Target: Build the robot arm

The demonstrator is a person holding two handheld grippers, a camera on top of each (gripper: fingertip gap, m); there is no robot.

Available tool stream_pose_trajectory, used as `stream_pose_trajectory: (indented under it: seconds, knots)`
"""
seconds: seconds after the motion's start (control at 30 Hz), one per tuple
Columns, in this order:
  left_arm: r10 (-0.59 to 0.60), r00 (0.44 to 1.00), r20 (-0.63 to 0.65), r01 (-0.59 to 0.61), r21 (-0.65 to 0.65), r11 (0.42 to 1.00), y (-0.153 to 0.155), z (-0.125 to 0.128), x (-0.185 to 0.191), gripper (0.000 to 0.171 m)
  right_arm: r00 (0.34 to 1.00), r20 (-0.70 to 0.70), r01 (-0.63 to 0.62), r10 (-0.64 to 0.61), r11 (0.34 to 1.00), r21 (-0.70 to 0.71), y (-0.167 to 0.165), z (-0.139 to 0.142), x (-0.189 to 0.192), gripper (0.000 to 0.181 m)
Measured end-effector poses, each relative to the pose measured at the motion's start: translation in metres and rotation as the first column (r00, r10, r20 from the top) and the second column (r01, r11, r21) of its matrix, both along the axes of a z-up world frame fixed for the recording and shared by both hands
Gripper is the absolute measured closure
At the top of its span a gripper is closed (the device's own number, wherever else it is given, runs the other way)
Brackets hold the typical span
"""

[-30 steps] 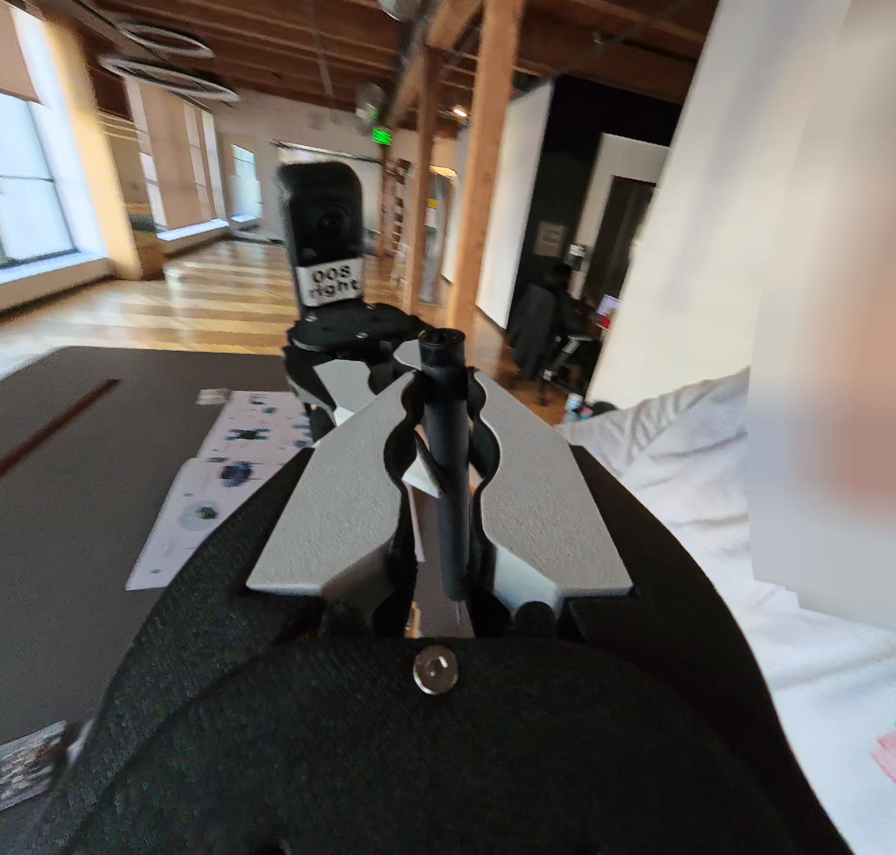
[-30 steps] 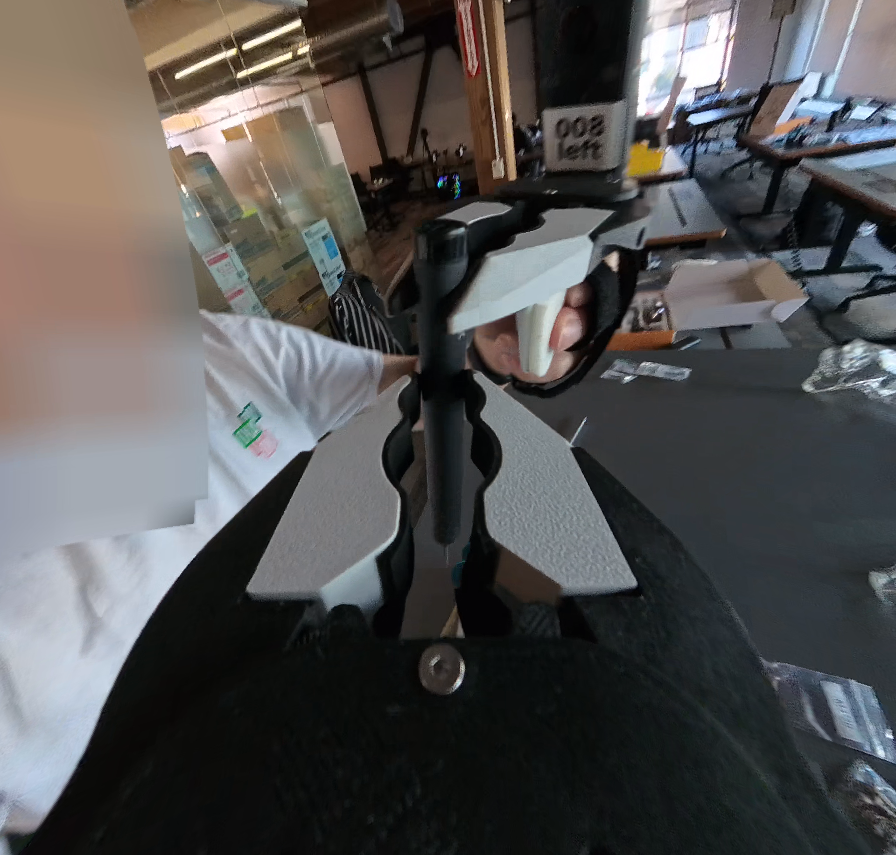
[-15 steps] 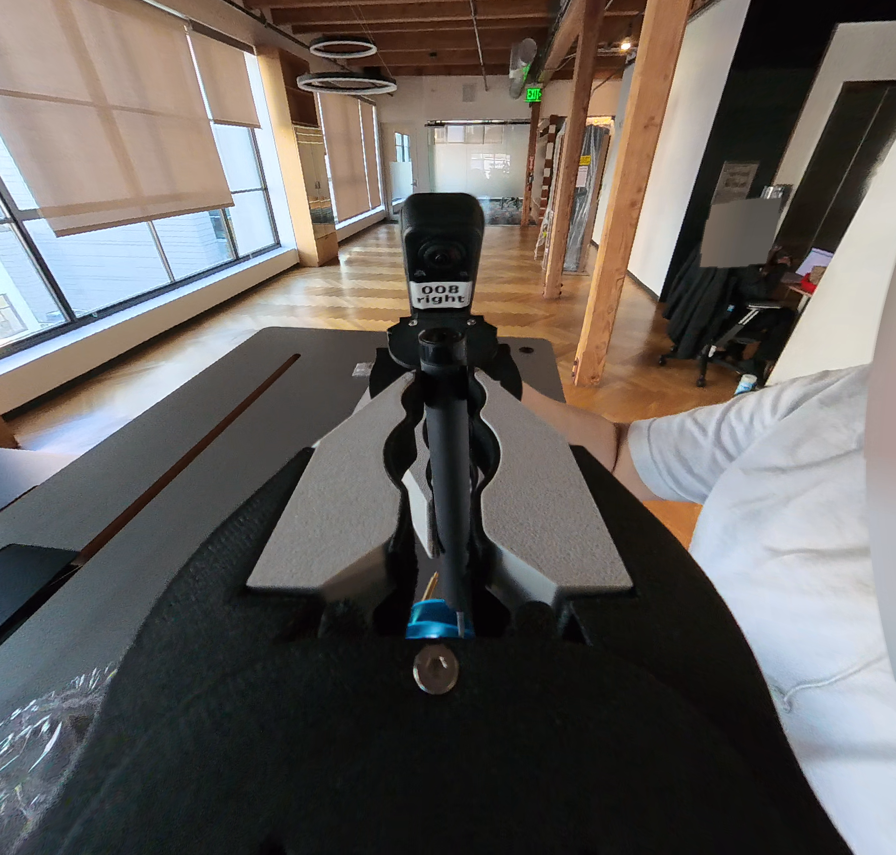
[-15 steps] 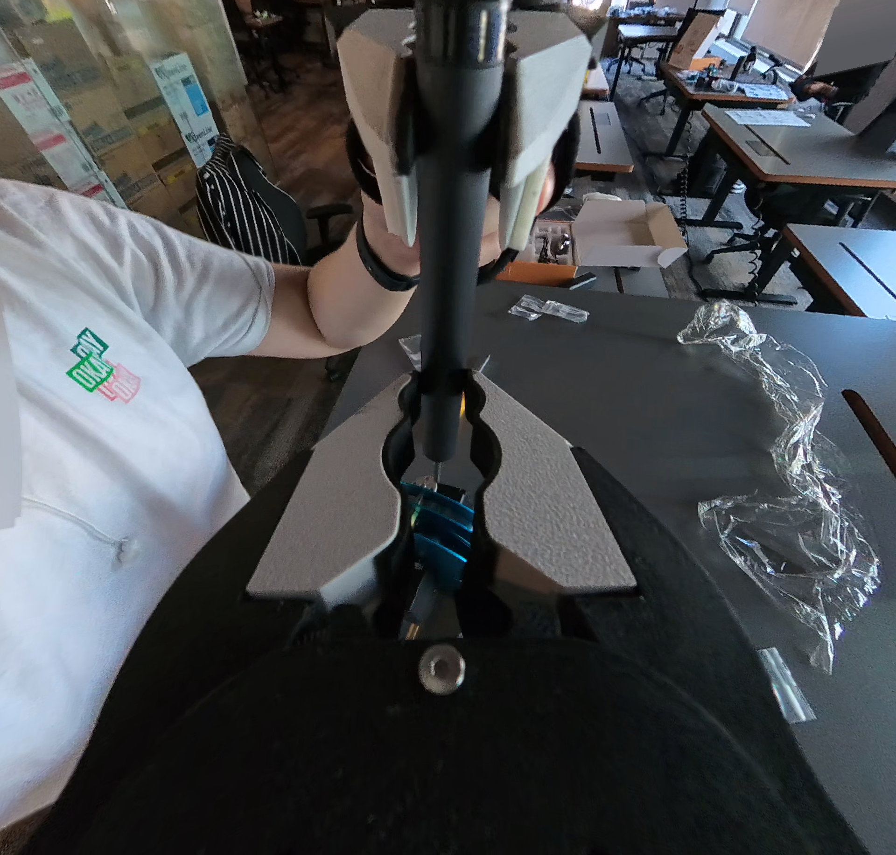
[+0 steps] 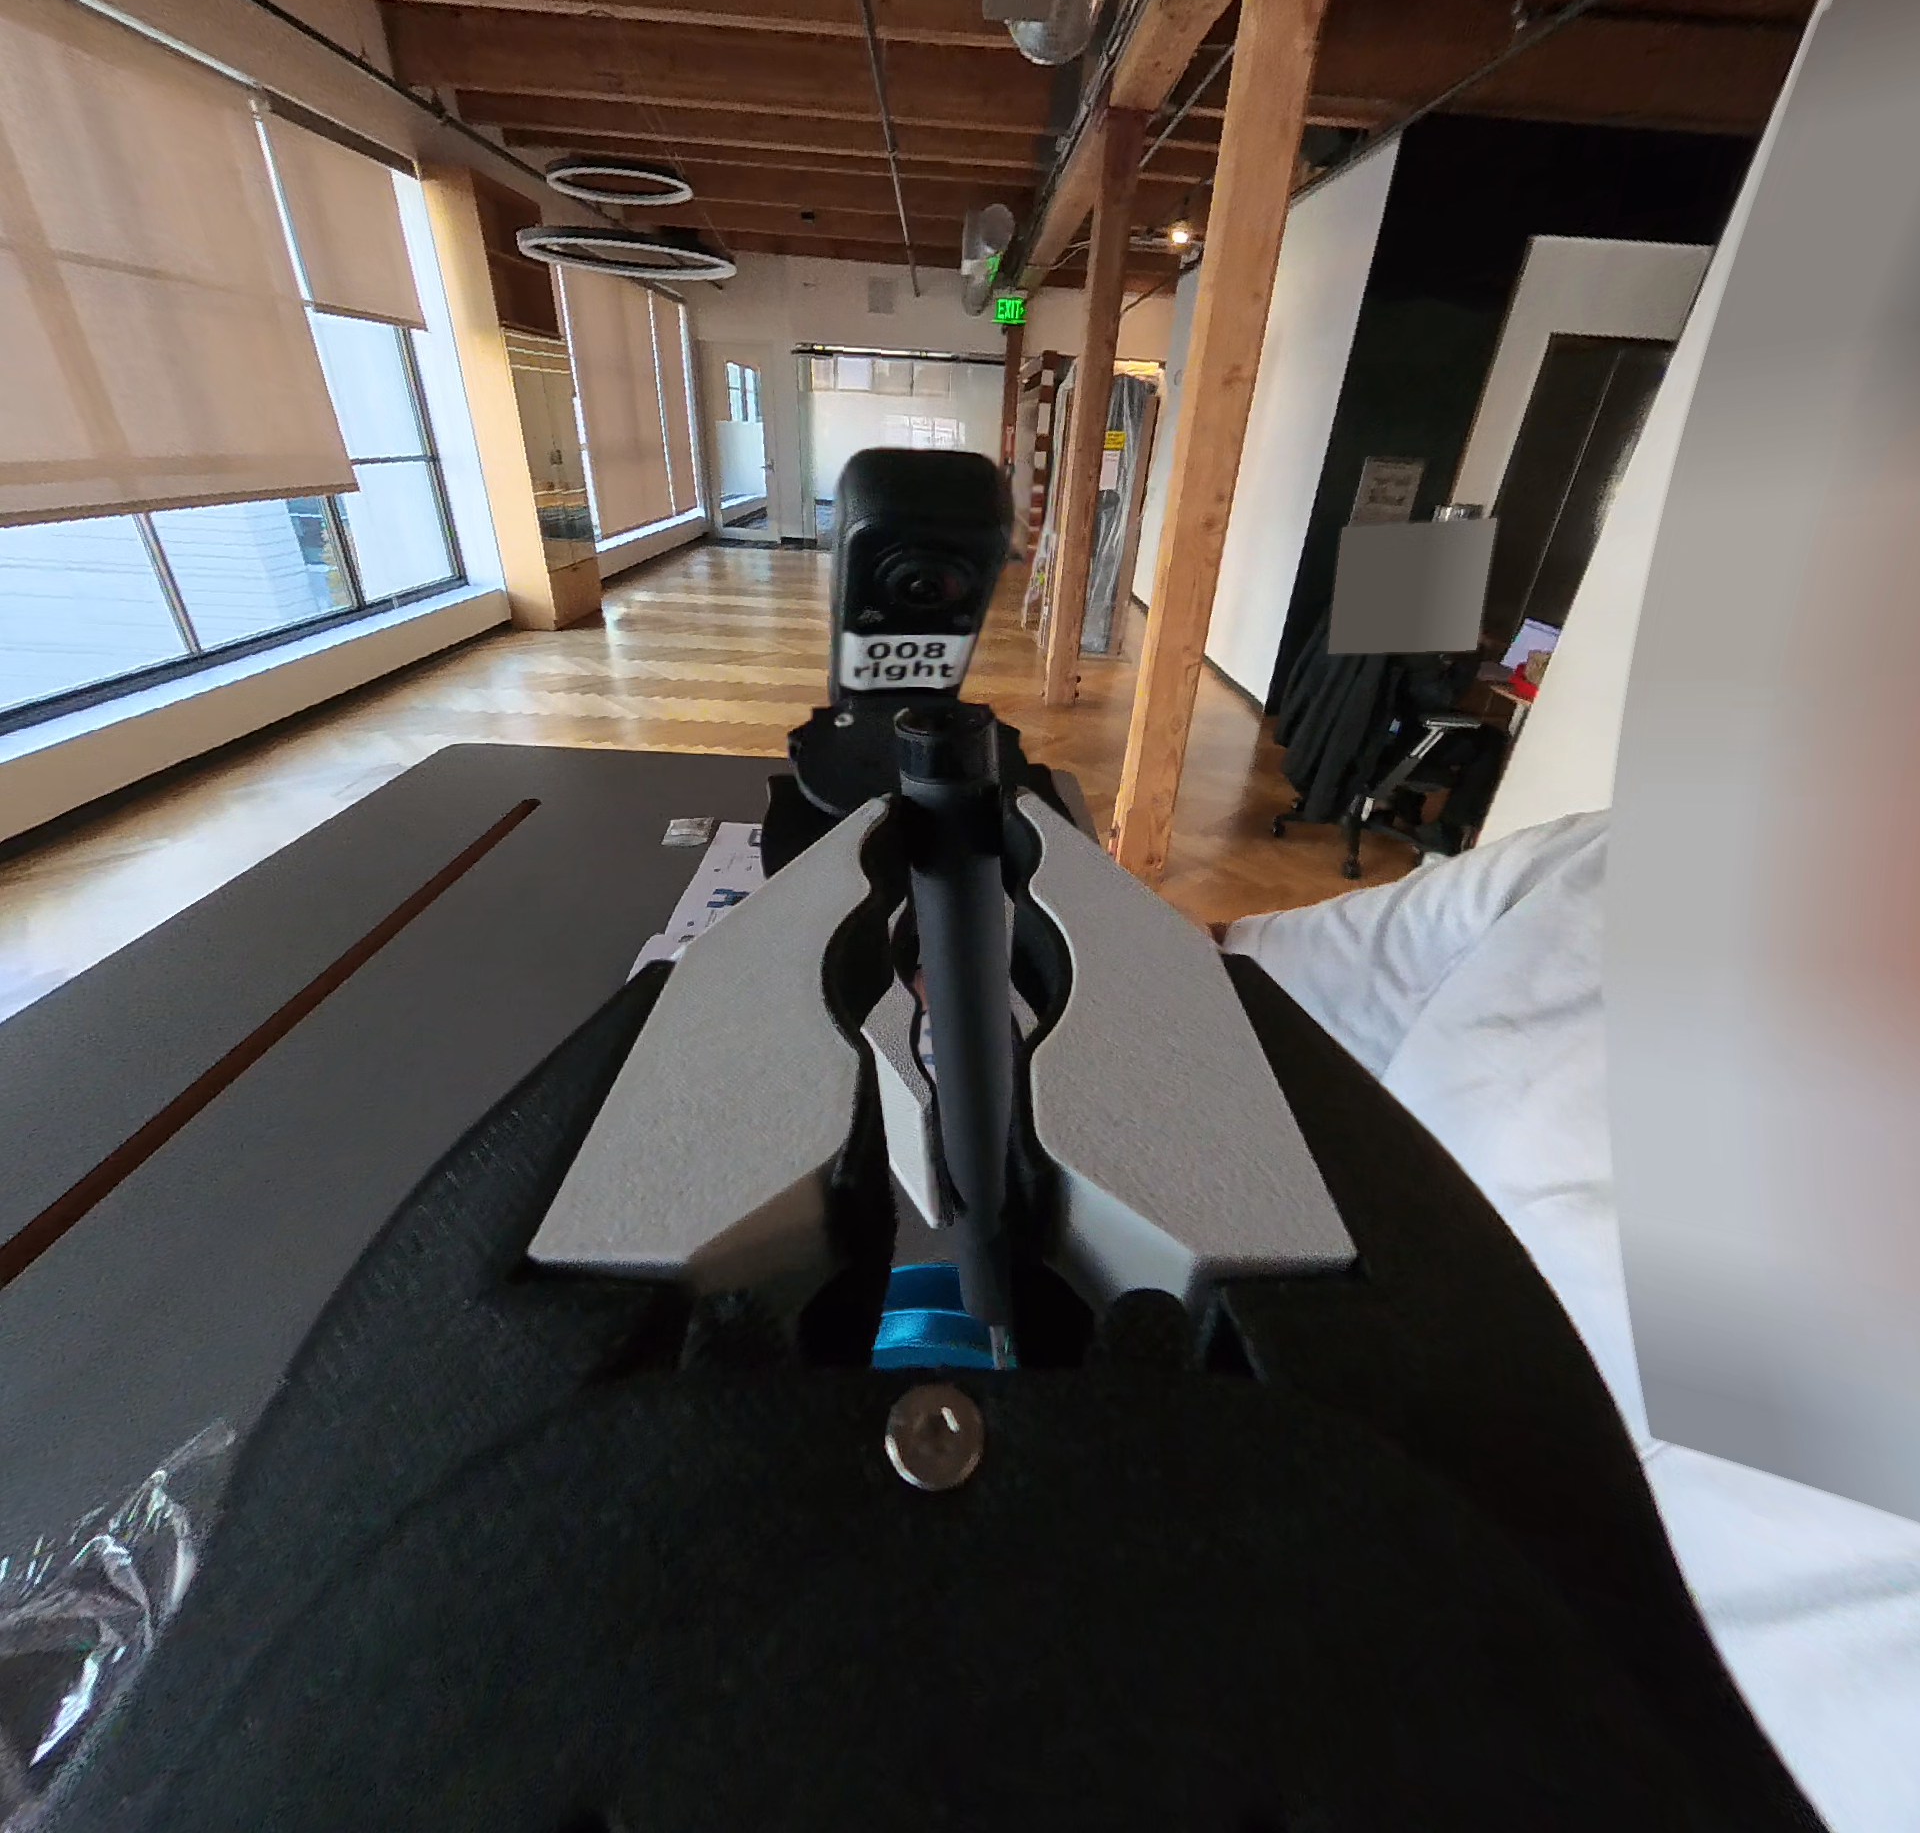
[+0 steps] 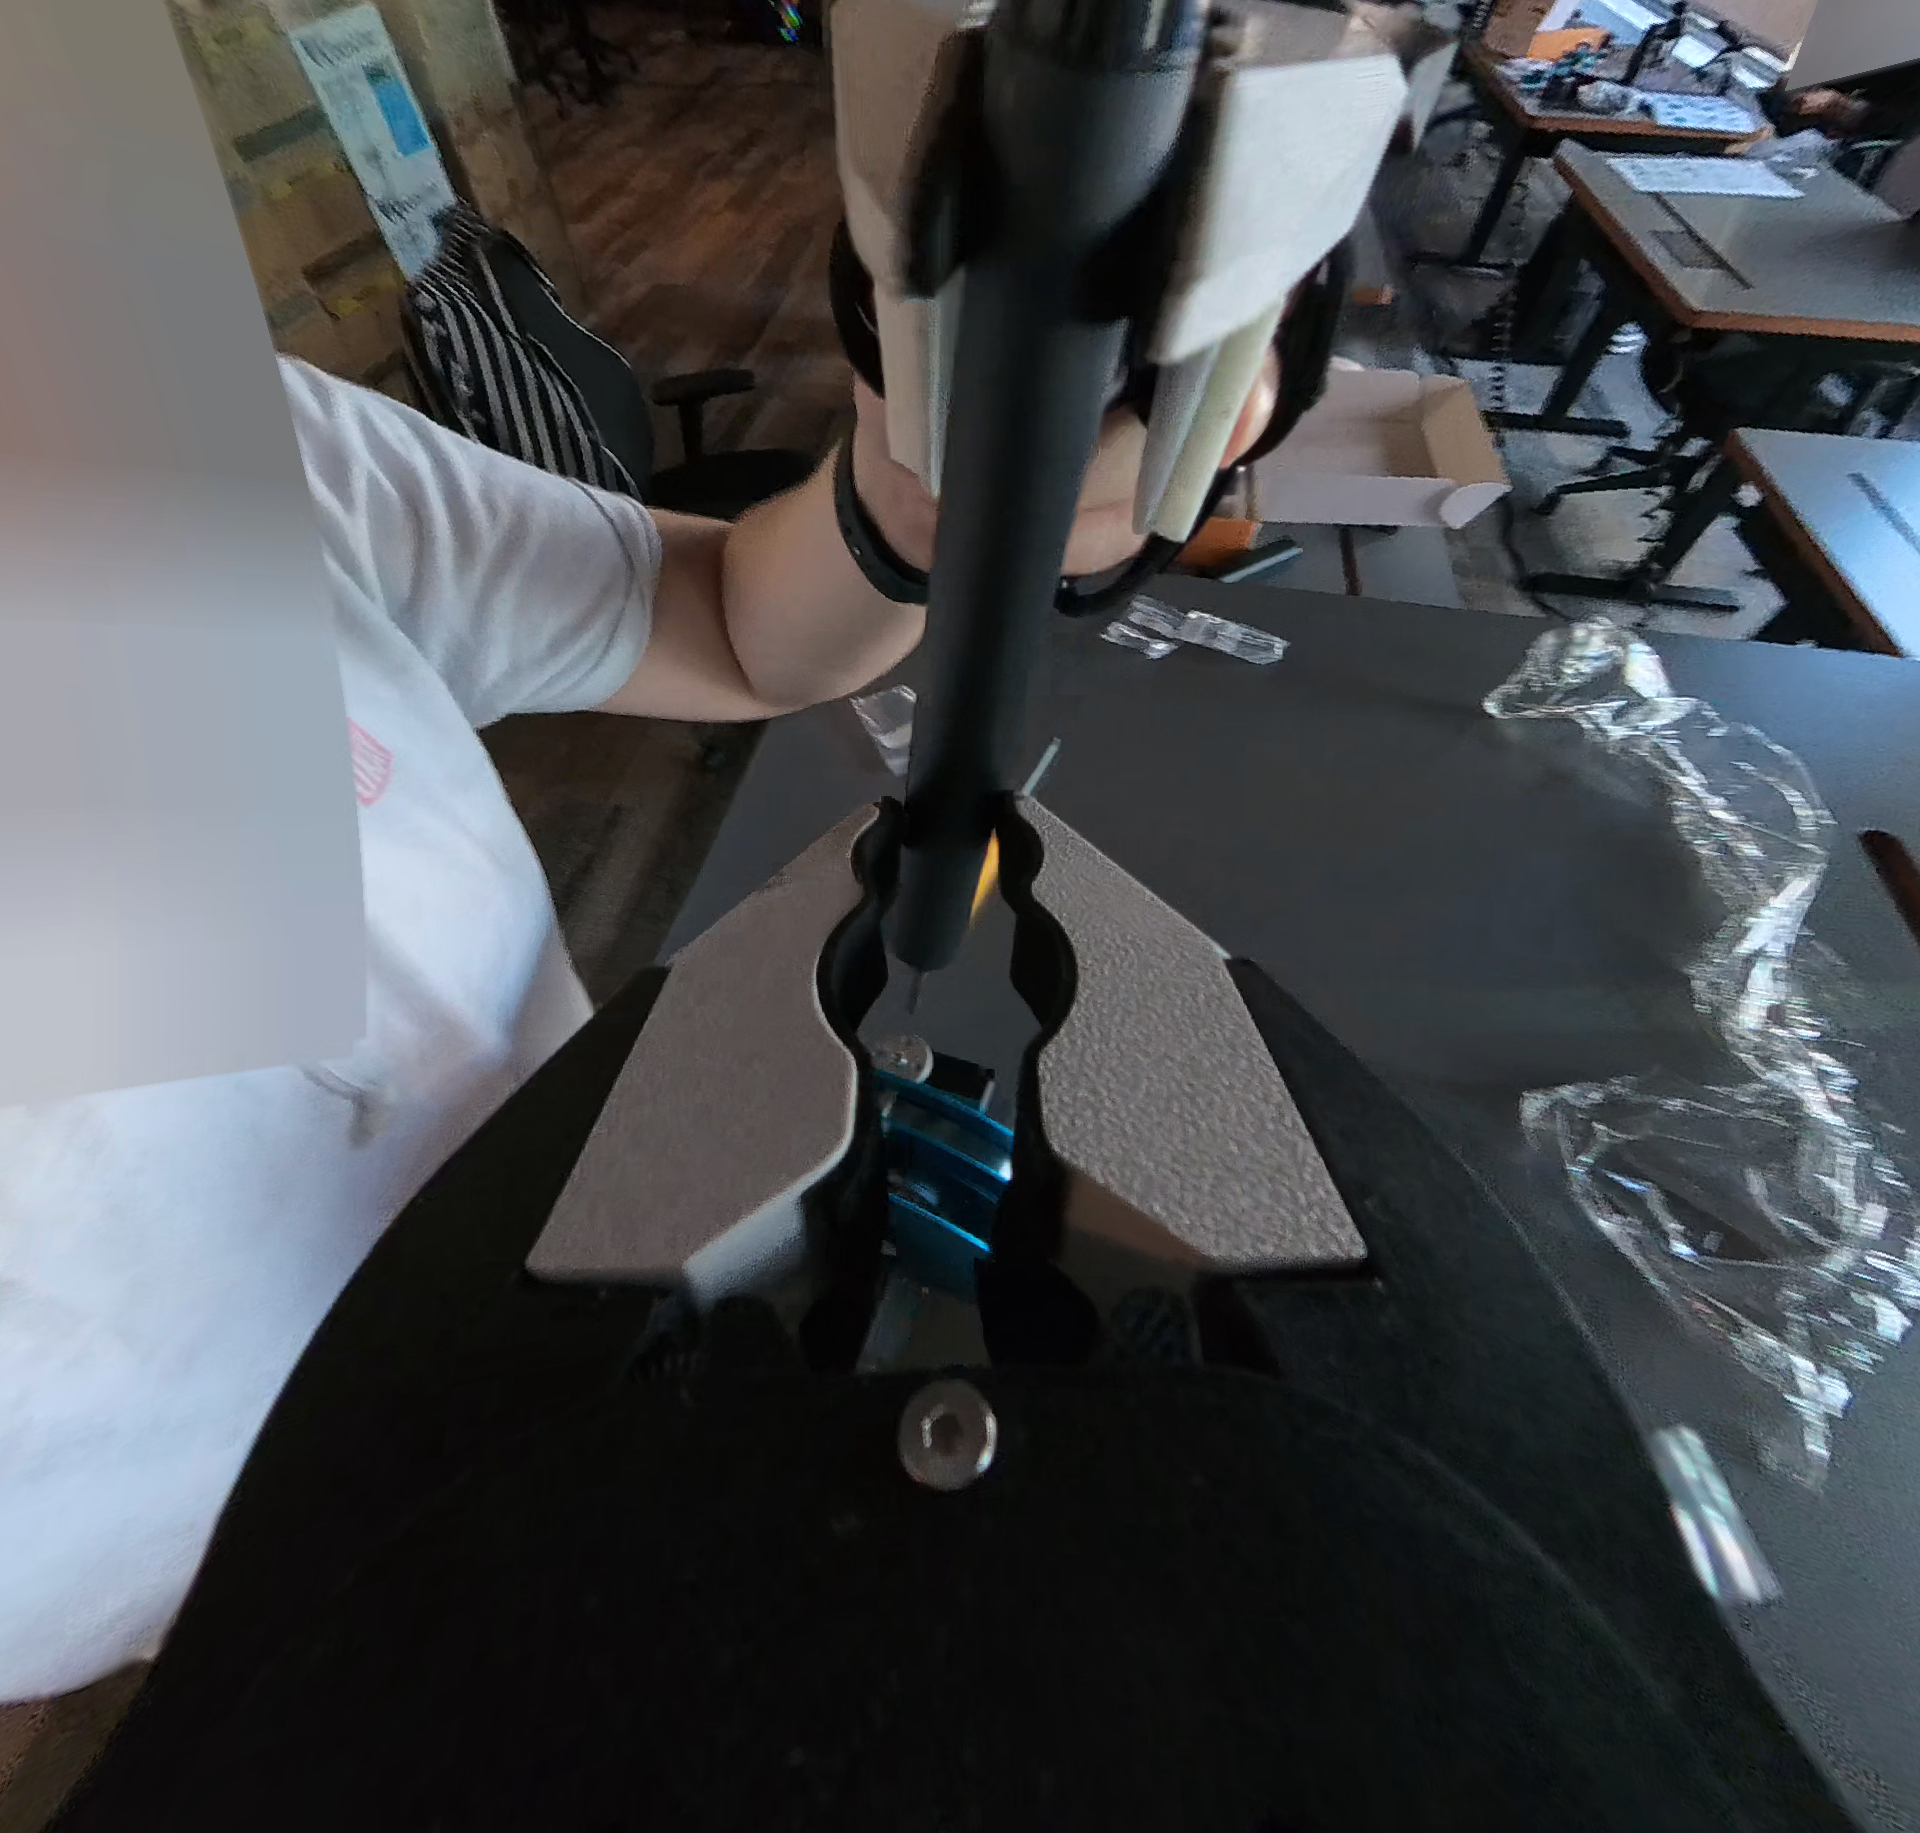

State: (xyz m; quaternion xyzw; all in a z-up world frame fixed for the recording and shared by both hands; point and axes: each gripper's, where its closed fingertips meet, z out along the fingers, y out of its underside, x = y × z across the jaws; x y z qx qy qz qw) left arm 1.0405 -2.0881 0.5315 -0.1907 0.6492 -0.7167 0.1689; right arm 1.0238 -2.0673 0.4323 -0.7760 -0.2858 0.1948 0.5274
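My left gripper (image 5: pixel 951 817) is shut on a black pen-shaped screwdriver (image 5: pixel 961 1035). Its thin tip points back toward a blue finned metal part (image 5: pixel 925 1331) low between the fingers. In the right wrist view my right gripper (image 6: pixel 940 817) is shut on that blue part (image 6: pixel 940 1160), deep between its grey fingers. A silver screw head (image 6: pixel 902 1049) sits on top of the part. The left gripper (image 6: pixel 1081 277) hangs above, and the screwdriver (image 6: pixel 997 536) comes down between my right fingertips. Its tip stops just above the screw. The right gripper (image 5: pixel 894 755) faces me in the left wrist view.
A dark table (image 6: pixel 1351 848) lies under both grippers, with crumpled clear plastic (image 6: pixel 1714 952) on the right and small clear bags (image 6: pixel 1195 630) at the far edge. Printed paper sheets (image 5: pixel 717 879) lie on the table (image 5: pixel 312 952). A person in a white shirt (image 6: pixel 468 557) stands close.
Both views have swung and tilted down toward the table. The blue part has come into sight between the right fingers. The left gripper with the screwdriver now looms closer above the right gripper.
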Motion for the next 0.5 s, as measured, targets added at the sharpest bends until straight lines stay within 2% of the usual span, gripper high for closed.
stream_pose_trajectory:
  seconds: [0.1, 0.17, 0.5]
  knots:
    - [0.016, 1.000, -0.005, -0.016, -0.004, 1.000, 0.002, -0.001, 0.005, 0.157, 0.990, -0.143, -0.013, 0.008, 0.999, -0.034, 0.003, 0.003, 0.004, 0.163]
    - [0.037, 0.999, -0.007, -0.037, 0.000, 0.999, 0.003, -0.003, 0.009, 0.157, 0.982, -0.188, -0.001, -0.009, 0.999, -0.050, 0.005, 0.002, 0.010, 0.165]
    - [0.043, 0.999, -0.015, -0.043, -0.014, 0.999, 0.007, -0.001, 0.008, 0.157, 0.993, -0.113, 0.040, -0.041, 0.999, -0.008, 0.004, 0.004, 0.009, 0.166]
